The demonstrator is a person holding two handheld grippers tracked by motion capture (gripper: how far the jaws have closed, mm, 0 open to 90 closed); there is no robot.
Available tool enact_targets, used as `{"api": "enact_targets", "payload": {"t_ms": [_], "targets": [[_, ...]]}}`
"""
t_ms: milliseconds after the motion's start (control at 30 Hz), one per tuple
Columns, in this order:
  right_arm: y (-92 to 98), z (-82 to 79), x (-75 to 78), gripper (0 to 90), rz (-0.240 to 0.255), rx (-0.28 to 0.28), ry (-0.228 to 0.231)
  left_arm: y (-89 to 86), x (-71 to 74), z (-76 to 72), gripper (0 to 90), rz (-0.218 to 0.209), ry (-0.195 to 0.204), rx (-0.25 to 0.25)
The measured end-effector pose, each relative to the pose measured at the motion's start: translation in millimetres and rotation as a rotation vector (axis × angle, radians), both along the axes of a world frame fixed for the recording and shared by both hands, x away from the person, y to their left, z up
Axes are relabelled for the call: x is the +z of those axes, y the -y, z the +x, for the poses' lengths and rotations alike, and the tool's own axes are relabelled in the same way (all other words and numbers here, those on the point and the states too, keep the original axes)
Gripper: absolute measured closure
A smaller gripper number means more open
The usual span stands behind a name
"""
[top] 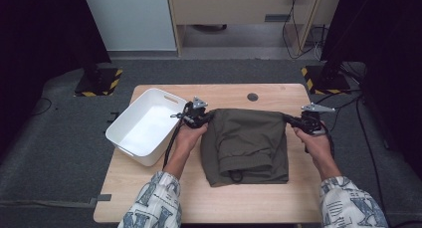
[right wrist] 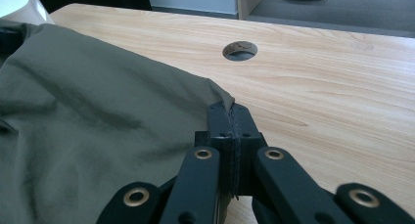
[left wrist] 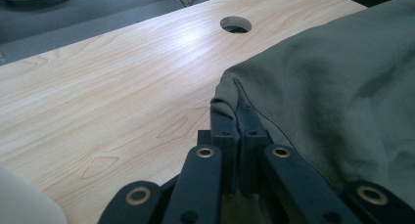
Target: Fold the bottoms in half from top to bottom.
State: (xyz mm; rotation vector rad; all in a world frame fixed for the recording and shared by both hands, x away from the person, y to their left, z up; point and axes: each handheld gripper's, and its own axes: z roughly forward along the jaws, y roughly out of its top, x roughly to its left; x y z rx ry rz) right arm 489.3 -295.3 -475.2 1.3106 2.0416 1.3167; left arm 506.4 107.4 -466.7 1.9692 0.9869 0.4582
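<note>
An olive-green folded garment (top: 246,146) with a drawstring lies on the wooden table (top: 149,188). My left gripper (top: 205,117) is shut on the garment's far left corner (left wrist: 225,94), the cloth pinched between its black jaws. At the far right corner (right wrist: 220,102) my right gripper (top: 289,119) is likewise shut, with a thin edge of fabric clamped between the jaws. Both corners sit slightly raised off the tabletop, and the cloth (right wrist: 88,136) spreads away from the jaws across the table.
A white plastic bin (top: 144,126) stands empty at the table's left side, close to my left hand. A round cable hole (top: 253,96) sits in the table beyond the garment. Bare wood lies along the far edge and near the front.
</note>
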Motion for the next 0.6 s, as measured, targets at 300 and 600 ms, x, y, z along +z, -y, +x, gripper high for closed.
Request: {"api": "enact_targets", "payload": {"t_ms": [300, 600], "targets": [[-3.3, 0.6, 6.8, 90.0, 0.008, -0.009, 0.014, -5.0, 4.8, -1.6, 87.4, -0.062, -0.008, 0.000], [-3.1, 1.9, 12.6, 90.0, -0.013, -0.032, 0.020, -4.6, 10.8, -2.0, 87.7, -0.034, 0.005, 0.013]]}}
